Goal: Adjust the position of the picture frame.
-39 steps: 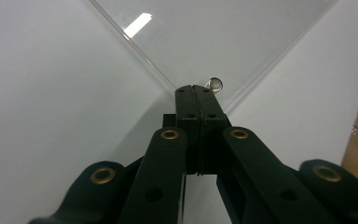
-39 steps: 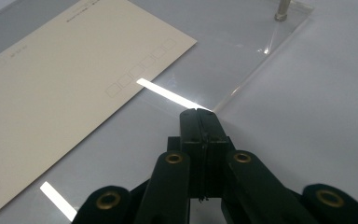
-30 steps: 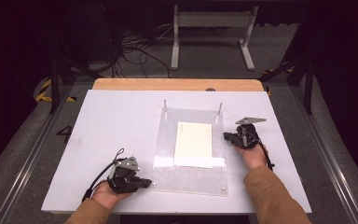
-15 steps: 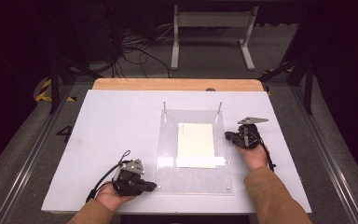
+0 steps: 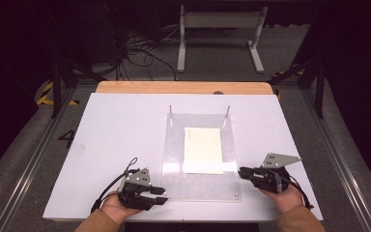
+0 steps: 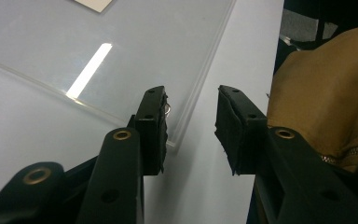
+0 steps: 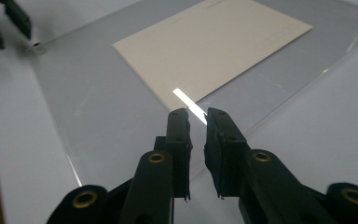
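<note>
A clear acrylic plate [image 5: 198, 186] lies flat on the white board [image 5: 116, 135], with a cream paper sheet [image 5: 203, 150] at its middle. Two thin metal pins [image 5: 170, 112] stand at its far corners. My left gripper [image 5: 163, 195] rests at the plate's near left corner. In the left gripper view this gripper [image 6: 191, 93] is open, and the plate's corner [image 6: 177, 140] lies beside its left jaw. My right gripper [image 5: 241, 172] points at the plate's right edge. Its jaws [image 7: 197, 113] hover over the plate [image 7: 98, 93] with a narrow gap and nothing between them.
A small screw [image 5: 236, 195] sits in the plate's near right corner. A tan sleeve [image 6: 326, 93] lies close to the left gripper's right jaw. Beyond the board's wooden far edge [image 5: 183, 87] stand a metal frame [image 5: 220, 34] and cables on the floor.
My right gripper has come down along the plate's right edge toward the near side. My left gripper has shifted slightly toward the plate's near left corner.
</note>
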`<move>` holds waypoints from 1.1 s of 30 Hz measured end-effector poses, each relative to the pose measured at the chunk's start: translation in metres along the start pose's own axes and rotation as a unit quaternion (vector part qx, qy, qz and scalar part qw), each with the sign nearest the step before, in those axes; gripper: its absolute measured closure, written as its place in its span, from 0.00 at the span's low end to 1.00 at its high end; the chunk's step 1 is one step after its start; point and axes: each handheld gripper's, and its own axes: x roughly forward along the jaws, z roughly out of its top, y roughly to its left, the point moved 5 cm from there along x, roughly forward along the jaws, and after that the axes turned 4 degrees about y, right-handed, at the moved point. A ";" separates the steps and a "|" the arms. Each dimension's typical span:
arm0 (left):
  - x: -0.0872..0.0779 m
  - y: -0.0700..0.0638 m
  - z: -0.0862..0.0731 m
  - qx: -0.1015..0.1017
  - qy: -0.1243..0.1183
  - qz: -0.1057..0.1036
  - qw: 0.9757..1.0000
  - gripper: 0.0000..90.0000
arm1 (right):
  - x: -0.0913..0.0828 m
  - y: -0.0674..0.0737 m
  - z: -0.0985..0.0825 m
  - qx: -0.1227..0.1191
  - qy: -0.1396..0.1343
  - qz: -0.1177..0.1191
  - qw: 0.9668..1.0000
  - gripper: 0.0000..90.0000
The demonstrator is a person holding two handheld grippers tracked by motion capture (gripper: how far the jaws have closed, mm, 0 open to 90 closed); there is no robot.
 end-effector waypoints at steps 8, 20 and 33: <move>0.005 0.007 -0.005 0.000 -0.016 -0.008 1.000 0.70 | 0.008 0.034 -0.018 -0.046 0.039 0.037 0.997 0.84; 0.007 0.007 -0.007 0.015 -0.025 0.011 1.000 0.75 | 0.010 0.035 -0.030 -0.059 0.050 0.029 0.997 0.91; 0.007 -0.013 -0.010 0.045 0.005 -0.035 0.998 0.79 | -0.002 0.051 -0.040 -0.066 0.063 0.042 0.995 0.91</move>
